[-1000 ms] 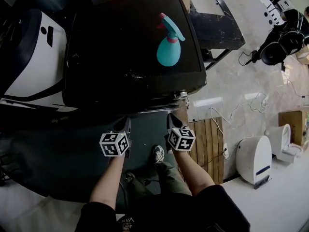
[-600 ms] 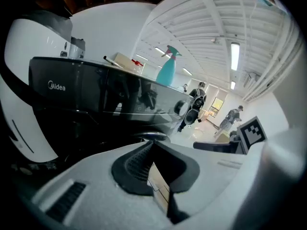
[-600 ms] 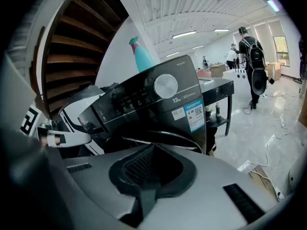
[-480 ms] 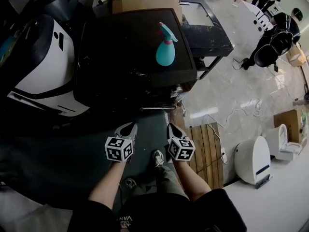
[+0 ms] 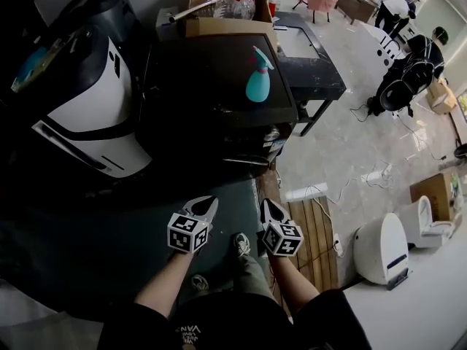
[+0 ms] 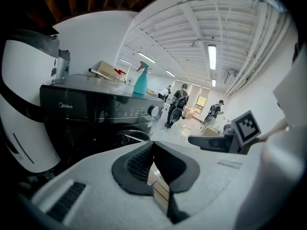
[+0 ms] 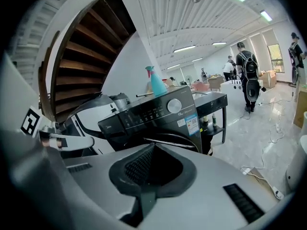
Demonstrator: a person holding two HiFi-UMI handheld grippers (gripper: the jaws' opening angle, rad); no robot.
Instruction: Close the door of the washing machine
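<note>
Over the last second both tools have been drawn back and lifted away from the washing machine. The left tool and the right tool, which a second ago were held close to the machine's front edge, are now seen well apart from it over the dark floor mat. Both tools are clenched on nothing, with the jaws pressed together and no object between them in either gripper view. From this retreat it is judged that the push on the door is over and the task is at or near its end. The machine's front face cannot be seen in the head view, where only the black top is shown, with the teal spray bottle standing on it ahead of the right tool and a white appliance off beyond the left tool. The front is supplied by the gripper views: in the right gripper view the control knob and, below it, the round door are seen straight ahead of the tool, the door apparently lying flat against the front. Whether the latch has caught cannot be told, as the finish is dark.
</note>
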